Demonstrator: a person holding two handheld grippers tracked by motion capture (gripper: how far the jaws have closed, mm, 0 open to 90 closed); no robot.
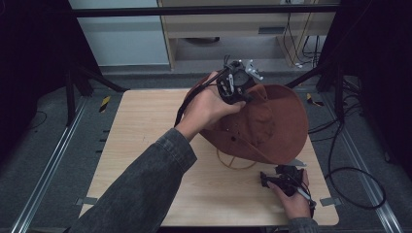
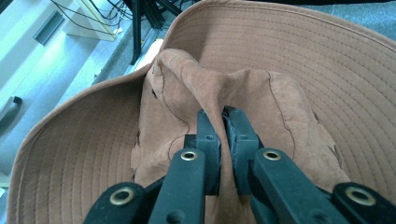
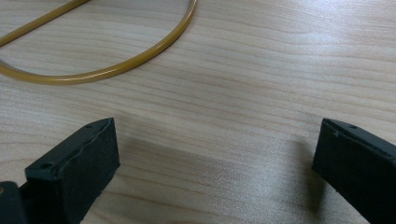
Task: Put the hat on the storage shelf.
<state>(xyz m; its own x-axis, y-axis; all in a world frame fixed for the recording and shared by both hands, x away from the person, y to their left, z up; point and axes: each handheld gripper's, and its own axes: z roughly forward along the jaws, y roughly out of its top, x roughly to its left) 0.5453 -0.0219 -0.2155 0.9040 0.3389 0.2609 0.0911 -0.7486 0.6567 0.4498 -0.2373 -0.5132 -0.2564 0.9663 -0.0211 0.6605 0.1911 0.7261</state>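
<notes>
A brown wide-brimmed hat (image 1: pixel 272 124) is tilted up over the right half of the wooden table (image 1: pixel 145 141). My left gripper (image 1: pixel 237 82) is at its top, and in the left gripper view that gripper (image 2: pixel 223 116) is shut on a pinched fold of the hat's crown (image 2: pixel 219 88), with the stitched brim (image 2: pixel 327 56) curving around it. The hat's tan chin cord (image 1: pixel 236 164) loops on the table below the brim. My right gripper (image 1: pixel 272 178) rests low on the table near the front right edge. In the right gripper view it (image 3: pixel 215 154) stands open over bare wood, the cord (image 3: pixel 116 65) lying ahead of it.
The table's front edge (image 1: pixel 218 224) is close to the right hand. Black frame legs (image 1: pixel 73 92) stand at the back left, cables (image 1: pixel 350 170) trail on the floor at the right, and a light cabinet (image 1: pixel 233 29) stands behind the table.
</notes>
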